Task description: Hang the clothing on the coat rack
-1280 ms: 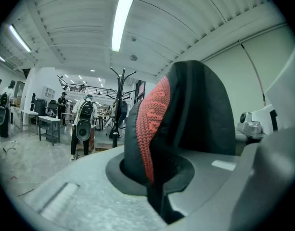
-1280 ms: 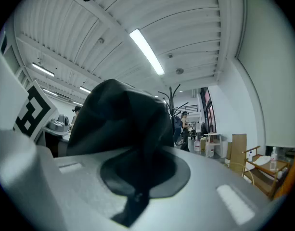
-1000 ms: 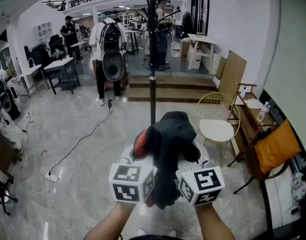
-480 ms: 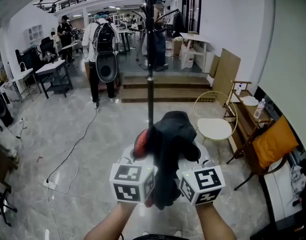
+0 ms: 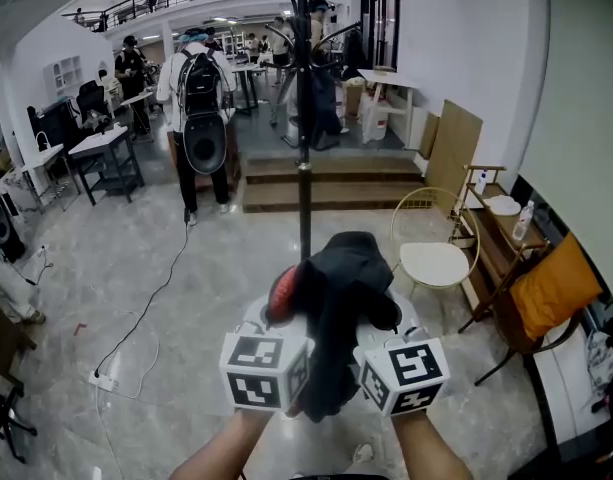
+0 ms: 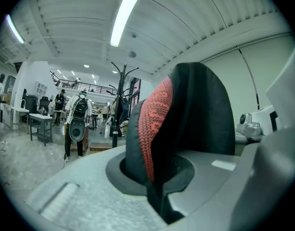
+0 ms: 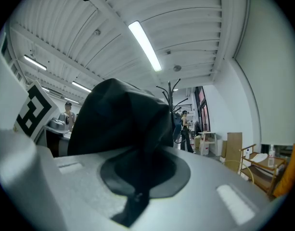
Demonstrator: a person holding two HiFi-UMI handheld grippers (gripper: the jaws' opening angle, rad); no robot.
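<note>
Standing far off on the left, a person with a black backpack (image 5: pixel 199 93) faces away on the shiny grey floor (image 5: pixel 136 268). Closer in, the left gripper (image 6: pixel 158 196) has its two grey jaws pressed together on the dark cloth with the red knitted patch (image 5: pixel 336 293). This piece of clothing is bunched up in a soft heap between both grippers and hangs down a little between their white cubes with black squares (image 5: pixel 264 370). Right behind the heap stands the tall black metal coat rack (image 5: pixel 304 168), with nothing from the grippers on its hooks. The cloth is near its pole but not on it. The right gripper (image 7: pixel 135 201) also has its jaws squeezed tight on the same dark cloth. Further right sits a round yellow wire chair with a white seat (image 5: pixel 436 260), and then an orange cushion (image 5: pixel 551 288).
</note>
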